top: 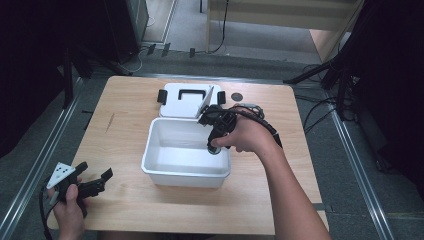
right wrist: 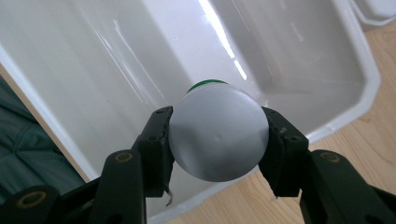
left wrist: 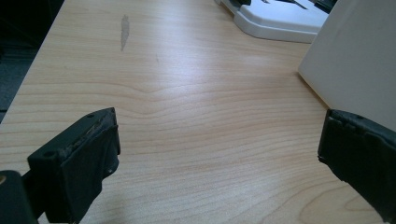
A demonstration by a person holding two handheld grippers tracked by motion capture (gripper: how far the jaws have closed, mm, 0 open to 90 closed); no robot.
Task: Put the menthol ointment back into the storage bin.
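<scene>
Both right gripper (right wrist: 217, 149) fingers (right wrist: 156, 140) clamp a round white-capped bottle (right wrist: 218, 133) directly above the open white bin (top: 155, 165), while the left gripper (left wrist: 219, 154) idles wide open.

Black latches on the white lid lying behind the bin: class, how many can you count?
2. One latch sits at the lid's left end, the other latch at its right end, beside the right gripper.

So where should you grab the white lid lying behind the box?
Probably by the black handle in the middle of the lid, coming straight down from above. The lid lies flat on the table, so its thin edges offer little to pinch, while the handle is narrow enough to fit between open jaws.
</scene>
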